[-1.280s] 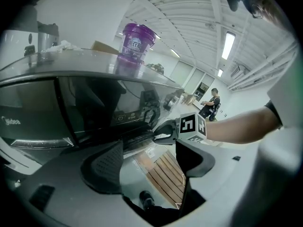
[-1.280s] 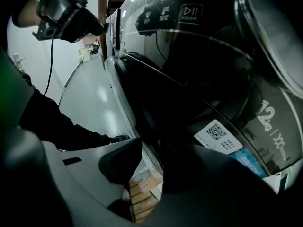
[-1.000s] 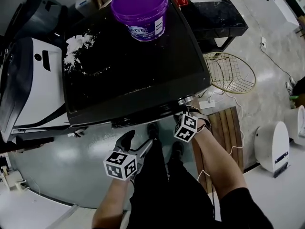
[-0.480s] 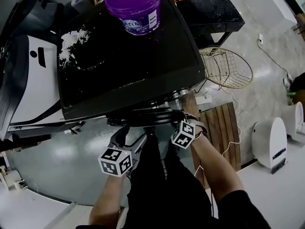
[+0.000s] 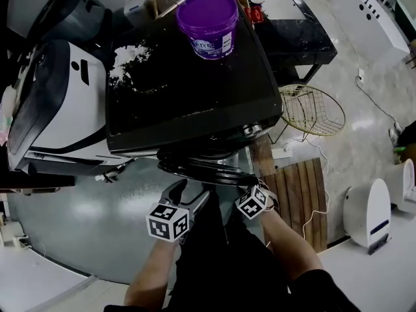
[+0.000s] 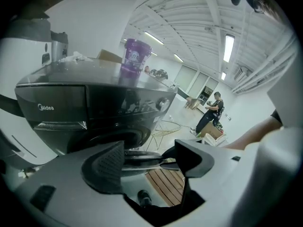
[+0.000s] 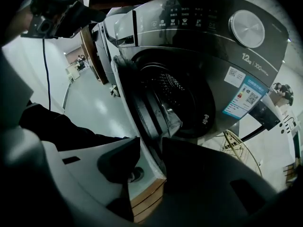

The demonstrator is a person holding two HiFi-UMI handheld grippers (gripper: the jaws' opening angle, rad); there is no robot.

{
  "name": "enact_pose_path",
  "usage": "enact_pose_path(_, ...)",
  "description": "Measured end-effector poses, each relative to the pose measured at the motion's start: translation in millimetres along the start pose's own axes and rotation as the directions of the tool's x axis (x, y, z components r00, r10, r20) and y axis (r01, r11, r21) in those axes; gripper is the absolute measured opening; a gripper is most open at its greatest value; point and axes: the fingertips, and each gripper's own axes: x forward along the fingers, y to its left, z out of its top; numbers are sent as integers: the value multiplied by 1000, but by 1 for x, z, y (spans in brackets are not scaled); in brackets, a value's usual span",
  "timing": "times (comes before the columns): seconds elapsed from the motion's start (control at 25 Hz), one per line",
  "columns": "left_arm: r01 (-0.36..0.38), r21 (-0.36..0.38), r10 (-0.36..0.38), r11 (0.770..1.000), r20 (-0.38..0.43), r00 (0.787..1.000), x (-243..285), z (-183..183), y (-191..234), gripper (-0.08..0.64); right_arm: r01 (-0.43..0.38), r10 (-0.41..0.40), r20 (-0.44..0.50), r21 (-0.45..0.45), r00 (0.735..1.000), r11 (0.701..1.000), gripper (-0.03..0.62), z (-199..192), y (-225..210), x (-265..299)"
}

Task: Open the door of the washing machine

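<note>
**A:** While the door [image 5: 203, 166] stands part-way out from the front of the washing machine [image 5: 188, 96], how do you expect it to handle?

**B:** Stiff and fairly light, I'd judge. It is a hard rim round a glass bowl, swinging on a hinge at its left side as the head view shows it. With the latch free it should need little force. It will only follow its arc, though, so a straight tug would fight the hinge. The rim looks smooth, so pads could slide along it.

**A:** Where should it be taken hold of?

**B:** At the free edge, farthest from the hinge (most leverage, and clear of the glass).

**A:** Now the jaws, from the left.

**B:** The left gripper [image 6: 149, 160] hovers in front of the machine with its jaws spread wide and nothing between them. The door's edge shows beyond the gap, apart from both.

**A:** And the right?

**B:** The right gripper [image 7: 151, 163] is at that free edge. Its jaws stand only narrowly apart, with the door's rim running between them. The rim lies against one jaw and the other pad looks to meet it, so I read it as a pinch on the rim, though that second contact is hard to make out.

**A:** Is there anything on top to mind?

**B:** A purple tub [image 5: 209, 19] sits on top of the machine, well clear of the door.
</note>
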Motion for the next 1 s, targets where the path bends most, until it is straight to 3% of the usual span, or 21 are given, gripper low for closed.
enact_pose_path(0.28, -19, -6, 19, 1000, 76, 997, -41, 22, -11, 347, -67, 66, 12, 131, 998, 989, 158, -2, 30, -18)
enact_pose_path(0.44, -33, 22, 30, 999, 111, 993, -65, 30, -11, 347, -95, 99, -21, 120, 995, 988, 161, -15, 50, -25)
enact_pose_path(0.76, -1, -15, 3, 1000, 145, 989, -109, 12, 17, 342, -78, 90, -96, 118, 991, 990, 164, -30, 95, -26)
enact_pose_path(0.88, 15, 4, -16, 1000, 139, 990, -132, -3, 32, 341, -59, 93, -149, 216, 984, 975, 166, -39, 118, -28)
enact_pose_path(1.0, 1, 47, -8, 999, 143, 990, -160, -15, 50, 337, -3, 44, -134, 292, 990, 956, 167, -33, 129, -28)
